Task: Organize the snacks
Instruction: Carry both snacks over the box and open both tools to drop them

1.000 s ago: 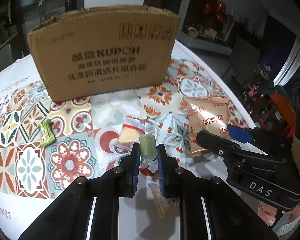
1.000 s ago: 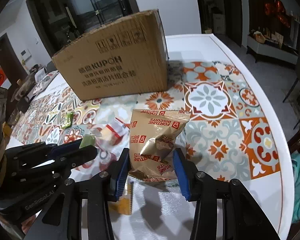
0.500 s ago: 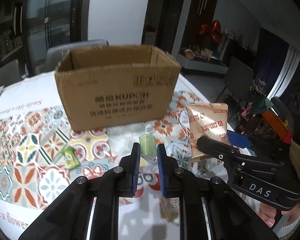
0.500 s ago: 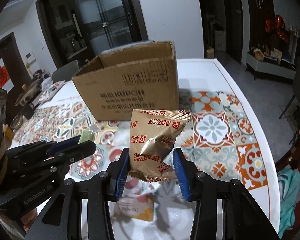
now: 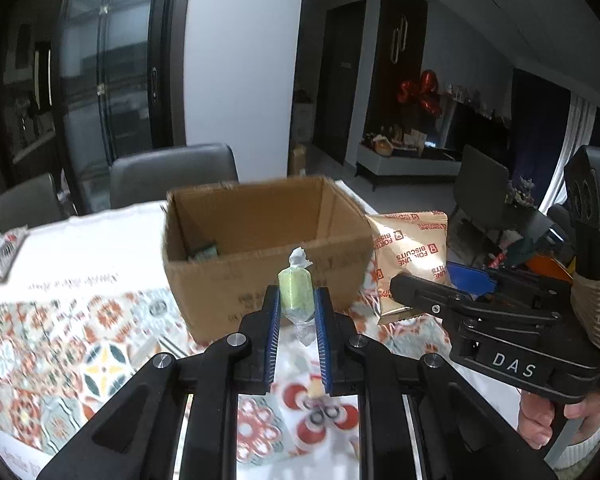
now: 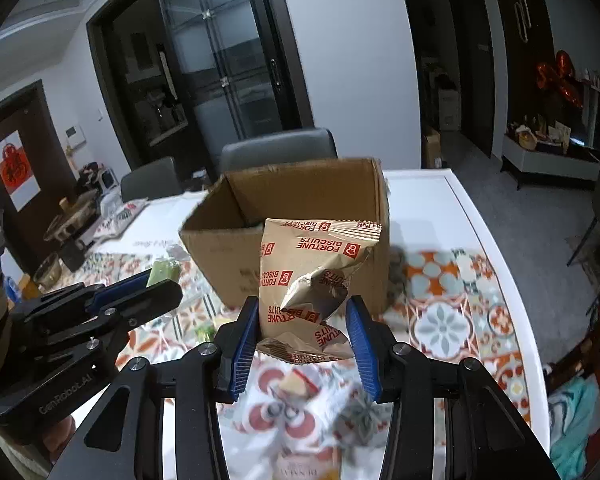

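Observation:
My left gripper point(image 5: 296, 304) is shut on a small pale-green wrapped candy point(image 5: 296, 294), held above the patterned table in front of the open cardboard box point(image 5: 260, 256). My right gripper point(image 6: 302, 320) is shut on a tan Fortune Biscuits packet point(image 6: 312, 268), also raised, just before the box point(image 6: 300, 208). In the left wrist view the packet point(image 5: 410, 256) and the right gripper point(image 5: 440, 296) show to the right. From the right wrist, the left gripper point(image 6: 156, 292) with its green candy point(image 6: 162, 272) appears at the left. A small item lies inside the box point(image 5: 206, 254).
The table point(image 6: 444, 320) has a tiled-pattern cloth and a white edge at the right. Blurred loose snacks lie below the right gripper point(image 6: 296, 388). Grey chairs point(image 5: 172, 176) stand behind the table. A person's hand point(image 5: 540, 424) holds the right gripper's handle.
Both grippers have risen with their snacks, from low over the table to about the height of the box rim, so the box's open inside now shows. The loose snacks stayed on the table.

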The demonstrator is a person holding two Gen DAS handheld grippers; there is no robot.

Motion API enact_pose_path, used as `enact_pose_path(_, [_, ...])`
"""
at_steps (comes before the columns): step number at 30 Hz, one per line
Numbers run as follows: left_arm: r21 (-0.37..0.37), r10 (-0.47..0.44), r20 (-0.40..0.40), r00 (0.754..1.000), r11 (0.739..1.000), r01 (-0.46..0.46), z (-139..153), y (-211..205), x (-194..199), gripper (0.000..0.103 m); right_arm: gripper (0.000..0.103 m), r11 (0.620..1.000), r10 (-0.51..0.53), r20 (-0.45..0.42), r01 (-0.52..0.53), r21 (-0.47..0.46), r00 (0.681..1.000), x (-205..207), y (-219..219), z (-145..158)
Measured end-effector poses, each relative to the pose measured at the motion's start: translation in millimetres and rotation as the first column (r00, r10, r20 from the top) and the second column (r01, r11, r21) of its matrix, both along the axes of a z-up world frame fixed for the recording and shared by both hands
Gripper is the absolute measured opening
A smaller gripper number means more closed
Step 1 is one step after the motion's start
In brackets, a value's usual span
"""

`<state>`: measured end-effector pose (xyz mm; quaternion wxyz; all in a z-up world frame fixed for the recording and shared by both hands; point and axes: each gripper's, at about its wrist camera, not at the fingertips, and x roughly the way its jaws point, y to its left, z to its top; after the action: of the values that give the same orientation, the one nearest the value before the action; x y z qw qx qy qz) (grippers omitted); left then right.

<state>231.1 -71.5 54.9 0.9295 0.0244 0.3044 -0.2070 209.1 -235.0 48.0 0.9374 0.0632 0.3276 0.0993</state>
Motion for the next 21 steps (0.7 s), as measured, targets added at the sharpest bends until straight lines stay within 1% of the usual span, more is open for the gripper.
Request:
enact_pose_path(5, [0.016, 0.006, 0.032, 0.999, 1.0, -0.007, 19, 6, 19, 0.018, 0.045, 1.0, 0.019, 0.019, -0.019, -0.016, 1.0, 18, 8, 17])
enact_pose_path(9, [0.024, 0.014, 0.033, 0.999, 1.0, -0.015, 27, 12, 42, 0.018, 0.045, 0.999, 0.032, 0.028, -0.031, -0.032, 0.999, 37, 16, 27])
enact_pose_path(16, [0.013, 0.022, -0.002, 1.0, 1.0, -0.022, 27, 21, 82, 0.018, 0.045, 0.997, 0.038, 0.023, -0.036, -0.069, 0.999, 75, 24, 33])
enact_pose_path(21, [0.016, 0.033, -0.037, 0.999, 0.999, -0.032, 16, 22, 107, 0.018, 0.045, 0.995, 0.05, 0.009, -0.05, -0.085, 0.999, 100, 26, 29])
